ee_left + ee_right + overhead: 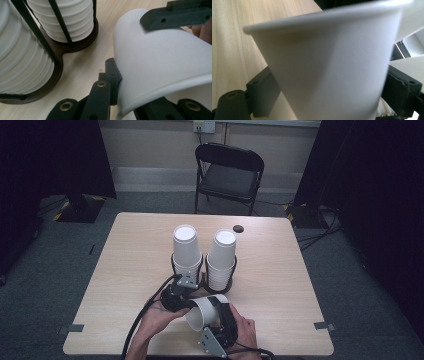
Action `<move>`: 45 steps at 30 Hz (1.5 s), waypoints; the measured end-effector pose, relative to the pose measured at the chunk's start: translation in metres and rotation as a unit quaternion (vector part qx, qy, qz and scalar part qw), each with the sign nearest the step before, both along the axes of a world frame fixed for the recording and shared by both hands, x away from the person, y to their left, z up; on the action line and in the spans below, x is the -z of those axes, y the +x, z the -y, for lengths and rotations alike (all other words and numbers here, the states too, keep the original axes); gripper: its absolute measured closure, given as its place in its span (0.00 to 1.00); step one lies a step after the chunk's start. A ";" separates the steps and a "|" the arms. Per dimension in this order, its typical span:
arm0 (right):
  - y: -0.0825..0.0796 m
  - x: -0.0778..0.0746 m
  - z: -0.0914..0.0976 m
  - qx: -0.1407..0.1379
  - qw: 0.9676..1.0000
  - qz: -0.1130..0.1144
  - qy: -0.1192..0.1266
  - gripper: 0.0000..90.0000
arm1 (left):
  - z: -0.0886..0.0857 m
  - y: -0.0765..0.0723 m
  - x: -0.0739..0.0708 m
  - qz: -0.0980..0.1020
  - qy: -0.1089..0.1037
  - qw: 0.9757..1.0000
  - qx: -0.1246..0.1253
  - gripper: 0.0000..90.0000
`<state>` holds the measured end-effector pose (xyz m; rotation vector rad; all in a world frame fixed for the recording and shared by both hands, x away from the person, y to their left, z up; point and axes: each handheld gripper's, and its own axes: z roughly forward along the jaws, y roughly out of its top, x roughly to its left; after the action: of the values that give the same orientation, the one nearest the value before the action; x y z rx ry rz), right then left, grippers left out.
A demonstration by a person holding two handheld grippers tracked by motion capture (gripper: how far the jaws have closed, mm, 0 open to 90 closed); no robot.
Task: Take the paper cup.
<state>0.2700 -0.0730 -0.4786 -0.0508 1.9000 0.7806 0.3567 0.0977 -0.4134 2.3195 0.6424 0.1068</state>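
You hold one white paper cup (206, 312) lying on its side, just in front of the black cup rack (220, 287) and clear of the tabletop (280, 285). Its wall is smooth and unmarked, with a rolled rim (312, 18) that looks undented. The open mouth faces away from the rack, toward you and to your left. The cup is not touching the rack.

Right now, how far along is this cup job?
Done: two stacks of white cups stand in the black holder. In hand: one loose paper cup lies sideways between both grippers, the right gripper clamping its wall, the left gripper at its rim. Left: probably setting it on a stack.
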 end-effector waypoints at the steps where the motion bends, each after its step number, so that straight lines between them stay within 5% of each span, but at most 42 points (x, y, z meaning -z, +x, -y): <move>1: 0.000 0.000 -0.001 -0.001 1.000 0.000 -0.001 0.13 | 0.001 0.000 0.000 -0.003 -0.006 1.000 -0.002 0.96; 7: 0.001 -0.002 -0.008 -0.004 1.000 0.015 -0.013 0.12 | 0.004 0.002 0.001 -0.011 -0.009 1.000 -0.009 0.96; 22: 0.001 -0.001 -0.011 -0.021 1.000 0.021 0.008 0.11 | 0.006 0.002 0.005 -0.028 -0.026 0.999 -0.035 0.94; 34: 0.004 0.000 -0.012 -0.019 1.000 0.001 0.008 0.13 | 0.001 0.006 0.013 -0.032 -0.048 0.998 -0.040 0.94; 45: 0.007 -0.002 -0.010 -0.016 0.998 -0.029 0.048 0.14 | -0.003 0.002 0.013 -0.013 -0.066 0.997 -0.043 0.94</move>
<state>0.2771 -0.0627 -0.4770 0.0009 1.9177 0.9013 0.3591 0.1003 -0.4267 2.1696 0.7399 0.0725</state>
